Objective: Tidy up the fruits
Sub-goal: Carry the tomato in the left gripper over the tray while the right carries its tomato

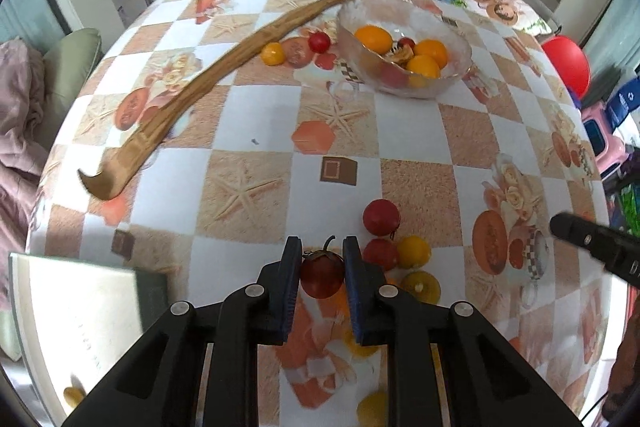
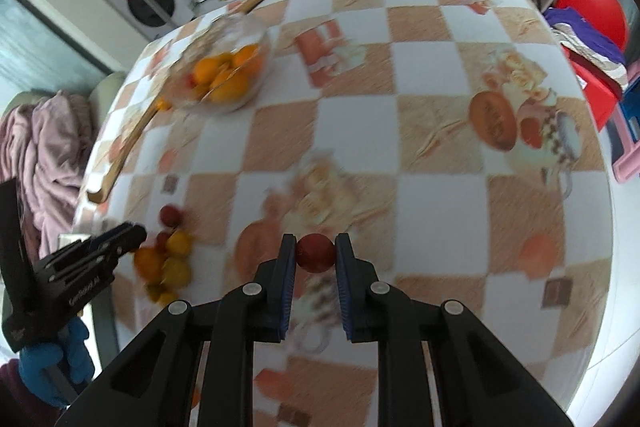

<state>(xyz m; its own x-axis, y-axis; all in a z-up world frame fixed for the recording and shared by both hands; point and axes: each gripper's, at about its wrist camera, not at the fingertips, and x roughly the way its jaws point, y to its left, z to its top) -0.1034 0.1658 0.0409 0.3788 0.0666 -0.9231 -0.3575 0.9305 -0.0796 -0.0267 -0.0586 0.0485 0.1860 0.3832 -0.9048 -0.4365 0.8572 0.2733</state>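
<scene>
- Writing: white lettering runs along the side of the left gripper (image 2: 120, 241) at the lower left of the right wrist view; blur makes it unreadable. No other legible label shows.
- Fruit: small round tomatoes, red and yellow, smooth and glossy. The dark red tomato (image 1: 322, 273) at lower centre of the left wrist view carries a dry stem and calyx.
- Loose cluster (image 1: 400, 251): red and yellow tomatoes lie touching one another on the tabletop (image 1: 256, 131), just right of the left gripper (image 1: 322, 259).
- Glass bowl (image 1: 404, 47): upper right of centre in the left wrist view, holding orange-yellow and red fruit. Two more tomatoes (image 1: 296, 47) lie just left of it, beside a long wooden stick (image 1: 224, 67).
- Left fingers (image 1: 291, 267): closed partway, both pads pressed against the dark red tomato.
- Right gripper (image 2: 315, 255): lower centre of the right wrist view, its fingers (image 2: 345, 259) closed partway and clamping a plain red tomato (image 2: 315, 253) above the checked tabletop (image 2: 360, 131).
</scene>
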